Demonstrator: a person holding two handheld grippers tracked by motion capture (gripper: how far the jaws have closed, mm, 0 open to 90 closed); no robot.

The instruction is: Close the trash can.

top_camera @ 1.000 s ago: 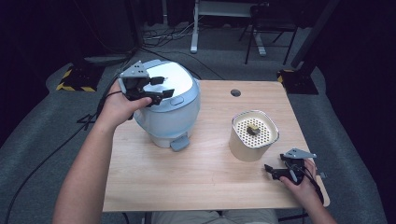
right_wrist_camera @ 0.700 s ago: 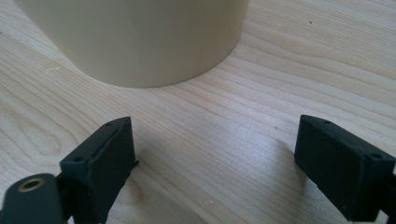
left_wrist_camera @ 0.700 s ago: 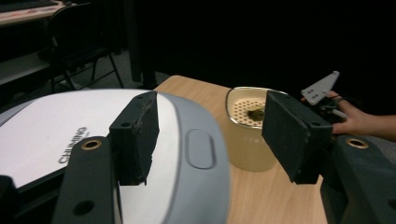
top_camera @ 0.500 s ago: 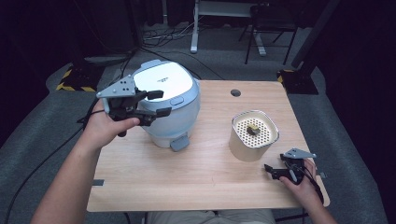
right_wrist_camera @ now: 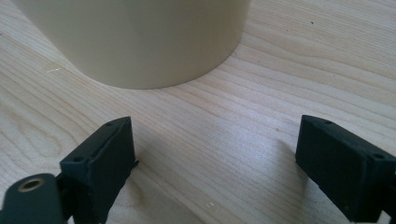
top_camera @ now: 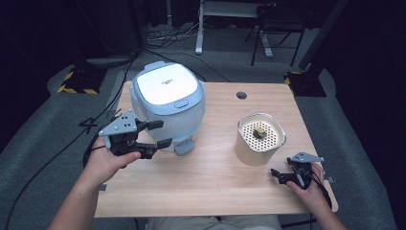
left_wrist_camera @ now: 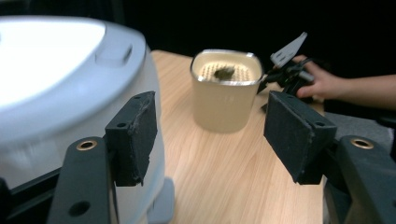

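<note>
From above, the left gripper point(top_camera: 160, 134) hangs spread wide and empty just beside the rice cooker point(top_camera: 167, 103), the right gripper point(top_camera: 276, 176) resting near the beige container point(top_camera: 259, 139). Along the left gripper's view, the cooker sits against one pad. In the right gripper's view the jaws gape, container ahead.

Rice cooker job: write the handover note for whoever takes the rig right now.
Left tool: open, empty, hanging beside the rice cooker at its front left, not touching it.
Right tool: open, empty, low over the table near its right front corner, jaws pointing at the beige container.
Things: cooker stands at back left, lid shut. Container stands to its right, perforated insert on top with a small dark piece on it.
Done: nothing visibly moved.
Left: probably open the cooker and deal with the container.
</note>
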